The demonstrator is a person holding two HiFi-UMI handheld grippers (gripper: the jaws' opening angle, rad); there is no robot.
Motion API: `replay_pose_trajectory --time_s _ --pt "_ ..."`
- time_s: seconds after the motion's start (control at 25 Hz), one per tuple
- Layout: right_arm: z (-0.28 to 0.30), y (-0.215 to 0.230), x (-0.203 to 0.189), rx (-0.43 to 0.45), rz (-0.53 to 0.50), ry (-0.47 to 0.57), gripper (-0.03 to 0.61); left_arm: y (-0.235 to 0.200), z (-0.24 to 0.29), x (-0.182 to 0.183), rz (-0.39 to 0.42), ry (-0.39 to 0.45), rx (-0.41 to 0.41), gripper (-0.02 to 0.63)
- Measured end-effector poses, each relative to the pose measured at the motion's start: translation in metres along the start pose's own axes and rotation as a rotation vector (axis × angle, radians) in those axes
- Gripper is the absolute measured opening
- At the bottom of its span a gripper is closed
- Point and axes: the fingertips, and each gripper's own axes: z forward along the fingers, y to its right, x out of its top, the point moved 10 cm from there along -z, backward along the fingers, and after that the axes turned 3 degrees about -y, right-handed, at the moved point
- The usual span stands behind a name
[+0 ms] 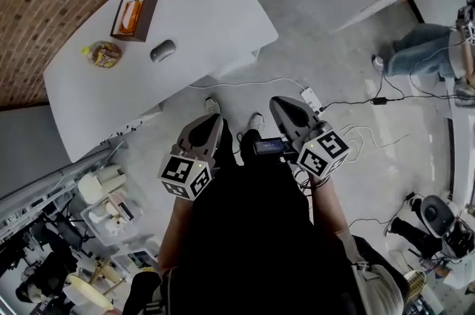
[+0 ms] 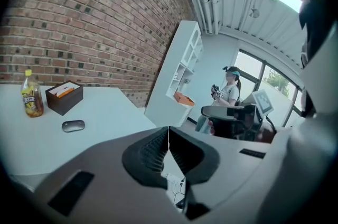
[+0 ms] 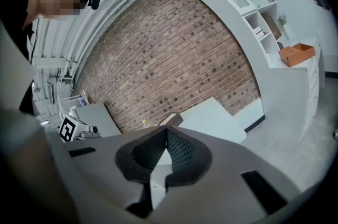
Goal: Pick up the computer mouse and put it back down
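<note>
grey computer mouse [image 1: 162, 50] lies on the white desk [image 1: 211, 1]; the left hand-held gripper [image 1: 214, 119] and right hand-held gripper [image 1: 279, 104] hang clenched, empty, well apart from it. pickup and put-down both seem left to do.

This looks like a lab or office workroom. Ahead of my left gripper [image 1: 214, 120] are a brick wall [image 2: 95, 17] and a white table [image 2: 105, 106]. To its right are white shelves [image 2: 185, 67] and another person [image 2: 230, 92] holding grippers. Cables [image 1: 356, 102] trail over the concrete floor [image 1: 319, 39].
</note>
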Motion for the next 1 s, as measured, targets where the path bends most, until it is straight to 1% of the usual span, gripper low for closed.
replay_pose_trajectory --time_s 0.08,0.24,0.6,0.72,0.84,1.0 --pt "0.006 0.001 0.000 -0.007 0.008 -0.004 0.017 -0.010 0.000 0.002 0.003 -0.012 0.009 0.015" --pt "0.023 -0.002 0.015 -0.027 -0.006 -0.001 0.017 -0.042 0.007 0.012 0.022 -0.024 0.018 0.017" --pt "0.064 -0.007 0.052 -0.083 -0.044 0.030 0.017 -0.116 0.016 0.048 0.088 -0.042 0.036 0.017" --pt "0.084 -0.010 0.062 -0.094 -0.047 0.042 0.017 -0.141 0.020 0.057 0.125 -0.063 0.043 0.017" --pt "0.105 -0.013 0.069 -0.105 -0.060 0.038 0.017 -0.166 0.022 0.062 0.144 -0.083 0.040 0.018" --pt "0.127 -0.016 0.076 -0.125 -0.073 0.042 0.017 -0.194 0.028 0.064 0.184 -0.129 0.034 0.026"
